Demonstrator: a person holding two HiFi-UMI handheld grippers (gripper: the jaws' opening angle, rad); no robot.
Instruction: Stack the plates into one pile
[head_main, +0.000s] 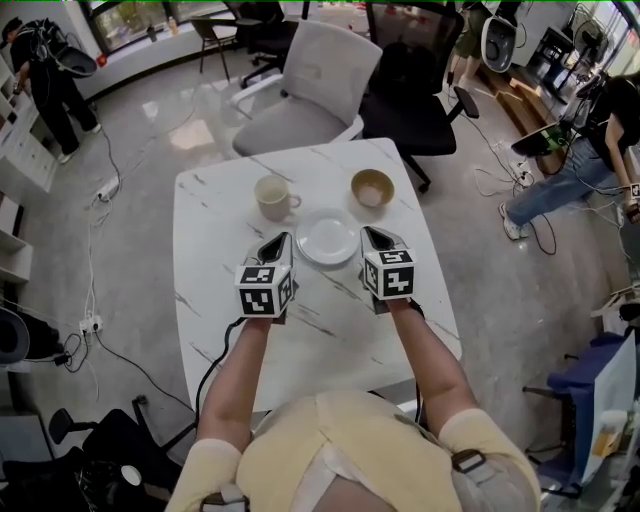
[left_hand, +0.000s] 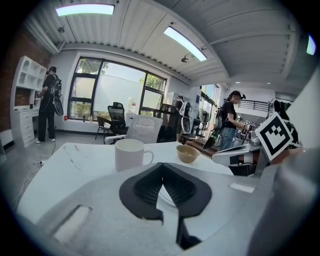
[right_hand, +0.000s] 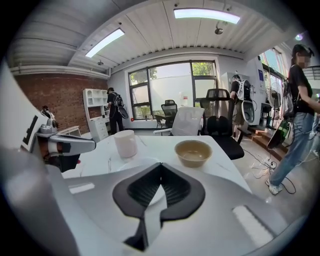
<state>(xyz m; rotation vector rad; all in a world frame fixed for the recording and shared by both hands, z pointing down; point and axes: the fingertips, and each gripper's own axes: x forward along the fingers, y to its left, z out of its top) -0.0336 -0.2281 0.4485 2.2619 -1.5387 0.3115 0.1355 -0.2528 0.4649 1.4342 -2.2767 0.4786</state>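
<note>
A white plate (head_main: 327, 240) lies on the white marble table (head_main: 215, 250), between my two grippers; I cannot tell whether it is one plate or a pile. My left gripper (head_main: 278, 243) hovers just left of its rim, jaws shut with nothing between them. My right gripper (head_main: 372, 238) hangs just right of the rim, also shut and empty. In the left gripper view the black pads (left_hand: 150, 187) meet in front of the plate. The right gripper view shows its pads (right_hand: 172, 192) closed together, with the plate (right_hand: 117, 167) ahead to the left.
Behind the plate stand a cream mug (head_main: 272, 196) and a tan bowl (head_main: 372, 188). A grey chair (head_main: 310, 85) and a black chair (head_main: 420, 80) are at the table's far edge. People stand around the room, and cables lie on the floor.
</note>
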